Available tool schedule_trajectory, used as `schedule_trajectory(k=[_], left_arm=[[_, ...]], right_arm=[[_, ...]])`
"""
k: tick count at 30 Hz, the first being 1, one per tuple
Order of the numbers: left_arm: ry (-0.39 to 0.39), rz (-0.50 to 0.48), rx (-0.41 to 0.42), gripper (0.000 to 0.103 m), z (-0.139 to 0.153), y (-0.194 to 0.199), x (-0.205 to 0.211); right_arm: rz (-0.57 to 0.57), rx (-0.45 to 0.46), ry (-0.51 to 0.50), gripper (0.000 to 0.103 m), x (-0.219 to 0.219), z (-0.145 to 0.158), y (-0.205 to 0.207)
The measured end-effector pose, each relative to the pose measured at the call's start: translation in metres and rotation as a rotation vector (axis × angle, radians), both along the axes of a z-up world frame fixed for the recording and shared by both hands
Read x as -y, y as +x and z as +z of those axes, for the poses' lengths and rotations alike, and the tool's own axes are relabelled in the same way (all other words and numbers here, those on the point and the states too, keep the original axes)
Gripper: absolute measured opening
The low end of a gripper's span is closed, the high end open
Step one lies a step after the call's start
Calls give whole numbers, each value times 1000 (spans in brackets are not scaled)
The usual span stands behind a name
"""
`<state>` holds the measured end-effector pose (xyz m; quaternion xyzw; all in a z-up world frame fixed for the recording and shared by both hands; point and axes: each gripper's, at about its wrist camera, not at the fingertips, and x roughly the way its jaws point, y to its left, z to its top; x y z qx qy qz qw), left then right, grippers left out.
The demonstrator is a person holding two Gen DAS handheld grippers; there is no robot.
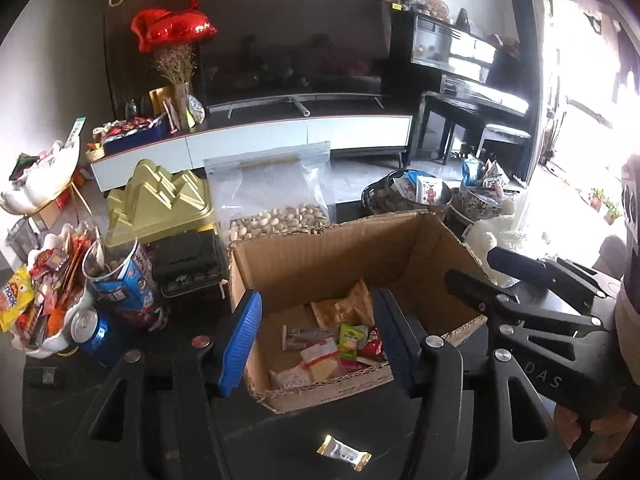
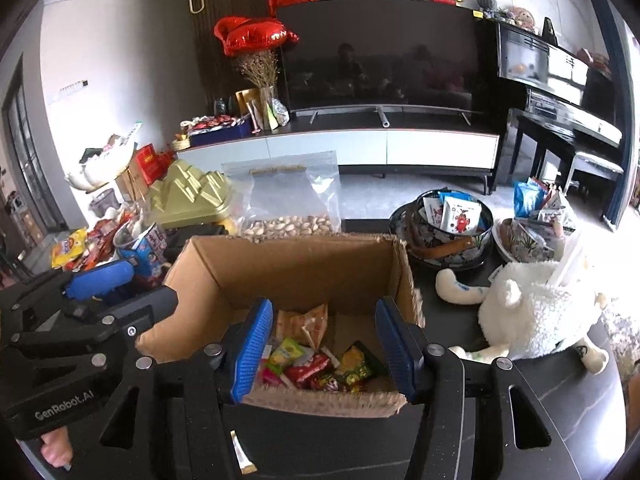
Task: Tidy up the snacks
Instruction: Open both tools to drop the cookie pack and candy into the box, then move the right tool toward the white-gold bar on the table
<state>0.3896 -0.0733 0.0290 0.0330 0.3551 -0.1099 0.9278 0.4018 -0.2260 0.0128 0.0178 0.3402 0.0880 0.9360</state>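
Nearest the cameras, a single wrapped candy lies on the dark table, just in front of the cardboard box. Both tongs hang spread and empty over the box's near edge: the left gripper and the right gripper each have their blue pads well apart, grasping nothing.

The box stands open and holds a loose pile of snack packets on its floor: green, red, yellow and white wrappers, with an orange-brown bag toward the back.

To the left of the box sit a blue can, a blue printed cup and a white scalloped dish heaped with sweets. To the right lies a white plush sheep.

Behind the box a clear zip bag stands upright, its bottom filled with pistachios. Beside it is a gold box. Farther right, a dark bowl holds white sachets, and a patterned bowl holds more packets.
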Motion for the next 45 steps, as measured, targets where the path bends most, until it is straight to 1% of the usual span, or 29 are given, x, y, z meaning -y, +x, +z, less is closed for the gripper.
schedule_trajectory(k=[2, 5, 10, 14, 19, 24, 27, 31, 36, 40, 45], left_arm=[[17, 17, 8, 57, 0, -4, -2], [7, 17, 8, 57, 0, -11, -7], [-2, 44, 27, 57, 3, -28, -18], [4, 59, 44, 63, 5, -44, -26], [-7, 69, 45, 63, 4, -60, -39], [23, 94, 59, 68, 1, -76, -49], [36, 105, 61, 69, -3, -83, -55], [37, 111, 45, 69, -11, -91, -63], [54, 132, 35, 73, -24, -100, -71], [80, 144, 31, 73, -36, -104, -76], [90, 157, -8, 73, -57, -103, -81]], right_arm=[[8, -1, -5, 55, -3, -1, -4], [15, 3, -10, 55, -6, 0, -11], [33, 17, -18, 55, -14, 3, -28], [53, 23, -14, 55, -22, 5, -40], [77, 27, -17, 55, -35, 4, -54], [93, 28, -6, 55, -46, 2, -65], [100, 18, 2, 55, -52, -4, -70], [114, -12, 8, 55, -60, -14, -75], [128, -38, 3, 55, -69, -26, -77], [141, -74, -7, 55, -75, -42, -79], [150, -128, -21, 55, -81, -64, -77]])
